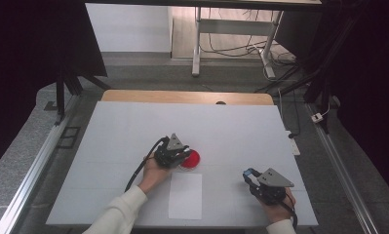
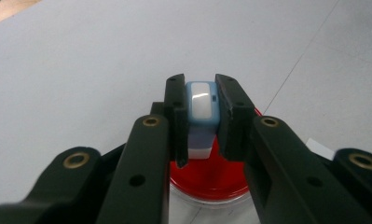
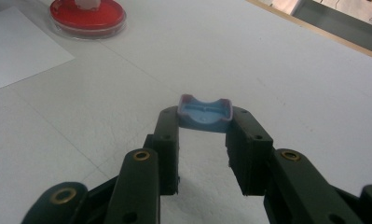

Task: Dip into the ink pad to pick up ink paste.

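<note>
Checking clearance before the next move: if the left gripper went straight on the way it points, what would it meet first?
Likely the red dish: the left gripper, shut on a blue and white stamp, points down at it.

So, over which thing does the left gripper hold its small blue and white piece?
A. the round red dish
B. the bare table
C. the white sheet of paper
A: in the left gripper view, the left gripper clamps the blue and white piece directly above the round red dish.
</note>
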`<state>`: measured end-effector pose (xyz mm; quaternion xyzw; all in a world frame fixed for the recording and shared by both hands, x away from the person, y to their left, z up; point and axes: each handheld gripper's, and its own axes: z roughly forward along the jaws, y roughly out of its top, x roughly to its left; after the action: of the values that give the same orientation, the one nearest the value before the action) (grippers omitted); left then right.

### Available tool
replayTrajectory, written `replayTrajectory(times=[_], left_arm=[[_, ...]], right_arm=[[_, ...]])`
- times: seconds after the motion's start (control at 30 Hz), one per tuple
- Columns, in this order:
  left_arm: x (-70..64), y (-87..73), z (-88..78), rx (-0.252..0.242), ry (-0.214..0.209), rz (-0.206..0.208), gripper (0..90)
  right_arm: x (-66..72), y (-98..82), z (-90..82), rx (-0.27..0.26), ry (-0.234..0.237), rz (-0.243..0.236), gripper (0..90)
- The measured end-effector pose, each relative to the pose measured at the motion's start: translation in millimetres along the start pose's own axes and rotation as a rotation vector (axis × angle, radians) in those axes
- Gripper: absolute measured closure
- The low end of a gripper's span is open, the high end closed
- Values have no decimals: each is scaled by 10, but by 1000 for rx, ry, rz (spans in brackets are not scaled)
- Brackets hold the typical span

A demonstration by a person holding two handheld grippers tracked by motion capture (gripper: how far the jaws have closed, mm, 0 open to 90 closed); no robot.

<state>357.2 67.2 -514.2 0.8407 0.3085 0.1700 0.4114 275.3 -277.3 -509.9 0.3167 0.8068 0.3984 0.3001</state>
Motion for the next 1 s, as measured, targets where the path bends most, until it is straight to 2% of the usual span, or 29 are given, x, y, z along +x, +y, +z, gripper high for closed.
replayTrajectory(times=[0.27, 0.4, 0.5, 0.67, 0.8, 0.9, 1.0], left_arm=[[9, 12, -9, -1, -4, -7, 755], [30, 22, -34, -18, -13, -25, 754], [38, 38, -68, -27, 0, -27, 753], [40, 94, -146, -58, -21, -38, 752], [31, 135, -192, -71, -59, -51, 752], [13, 157, -201, -66, -91, -54, 751], [-20, 164, -183, -54, -100, -43, 751]], right_arm=[[-9, -1, -6, -1, -1, 0, 652], [-13, -2, -8, -1, -1, 3, 652], [-13, -3, -10, -2, -1, 3, 652], [-20, -4, -17, -5, -2, 5, 652], [-18, -5, -16, -5, -1, 4, 651], [-17, -4, -17, -5, -1, 4, 651], [-18, -4, -17, -6, -2, 5, 651]])
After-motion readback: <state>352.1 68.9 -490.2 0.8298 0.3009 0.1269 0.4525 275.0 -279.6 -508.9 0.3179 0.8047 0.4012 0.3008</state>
